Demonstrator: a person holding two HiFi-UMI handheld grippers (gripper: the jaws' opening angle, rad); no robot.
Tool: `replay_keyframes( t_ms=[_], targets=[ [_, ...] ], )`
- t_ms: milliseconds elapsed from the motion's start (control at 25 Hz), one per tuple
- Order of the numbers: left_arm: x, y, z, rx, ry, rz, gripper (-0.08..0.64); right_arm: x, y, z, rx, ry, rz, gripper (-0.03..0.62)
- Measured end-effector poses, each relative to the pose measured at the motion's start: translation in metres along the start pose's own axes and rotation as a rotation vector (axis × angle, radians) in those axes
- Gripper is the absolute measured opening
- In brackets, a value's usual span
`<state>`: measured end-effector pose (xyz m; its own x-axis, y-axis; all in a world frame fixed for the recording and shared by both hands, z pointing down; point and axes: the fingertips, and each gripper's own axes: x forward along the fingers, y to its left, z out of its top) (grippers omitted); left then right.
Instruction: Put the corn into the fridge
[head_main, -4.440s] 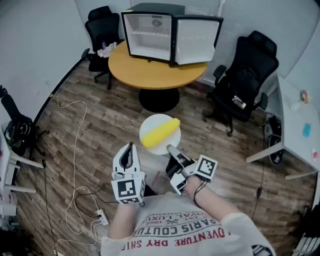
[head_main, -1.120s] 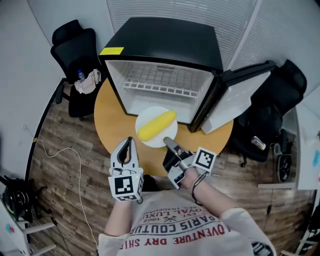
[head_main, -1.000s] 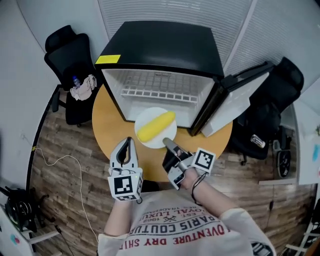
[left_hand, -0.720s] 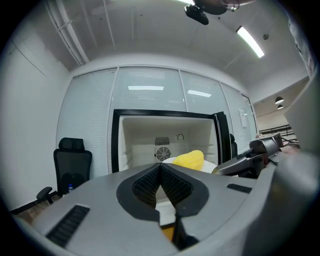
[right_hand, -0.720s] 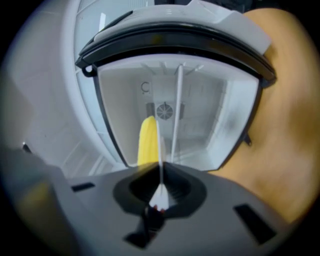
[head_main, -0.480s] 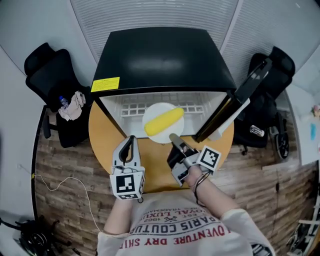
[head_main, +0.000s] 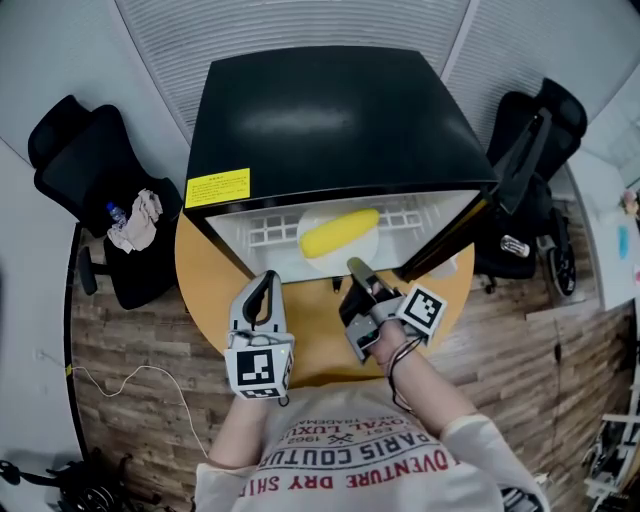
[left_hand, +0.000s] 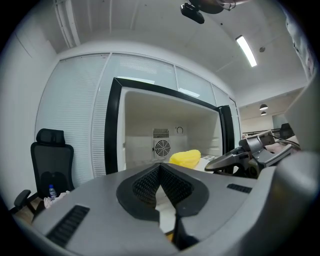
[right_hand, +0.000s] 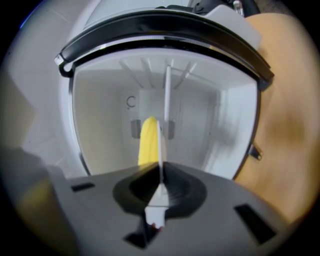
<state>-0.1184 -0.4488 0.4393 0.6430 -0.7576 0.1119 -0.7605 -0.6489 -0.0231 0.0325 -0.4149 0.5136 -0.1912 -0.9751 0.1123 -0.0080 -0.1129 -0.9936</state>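
Note:
A yellow corn cob (head_main: 340, 232) lies on a white plate (head_main: 350, 256). My right gripper (head_main: 352, 266) is shut on the plate's near rim and holds it level at the mouth of the open black fridge (head_main: 330, 110), above the wire shelf. In the right gripper view the plate (right_hand: 161, 145) shows edge-on between the closed jaws of the right gripper (right_hand: 161, 172), with the corn (right_hand: 147, 140) beside it and the white fridge interior (right_hand: 210, 125) behind. My left gripper (head_main: 265, 287) hangs over the table, shut and empty. The left gripper view also shows the corn (left_hand: 186, 158).
The fridge stands on a round wooden table (head_main: 300, 330); its door (head_main: 520, 150) is swung open to the right. Black office chairs stand at the left (head_main: 90, 140) and behind the door. A wood floor surrounds the table.
The plate with the corn has moved forward from over the table edge into the fridge opening. Both grippers have advanced toward the fridge.

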Motion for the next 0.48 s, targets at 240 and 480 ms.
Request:
replay_keyframes(
  t_ms=[240,480],
  targets=[
    [0.009,0.009,-0.007,0.002,0.006,-0.022,0.034,0.014,0.001,0.006,0.014,-0.046,-0.009,0.037],
    [0.017,0.008,-0.016,-0.022,0.023,-0.048,0.034,0.024,0.005,0.013,0.022,-0.080,-0.019,0.040]
  ],
)
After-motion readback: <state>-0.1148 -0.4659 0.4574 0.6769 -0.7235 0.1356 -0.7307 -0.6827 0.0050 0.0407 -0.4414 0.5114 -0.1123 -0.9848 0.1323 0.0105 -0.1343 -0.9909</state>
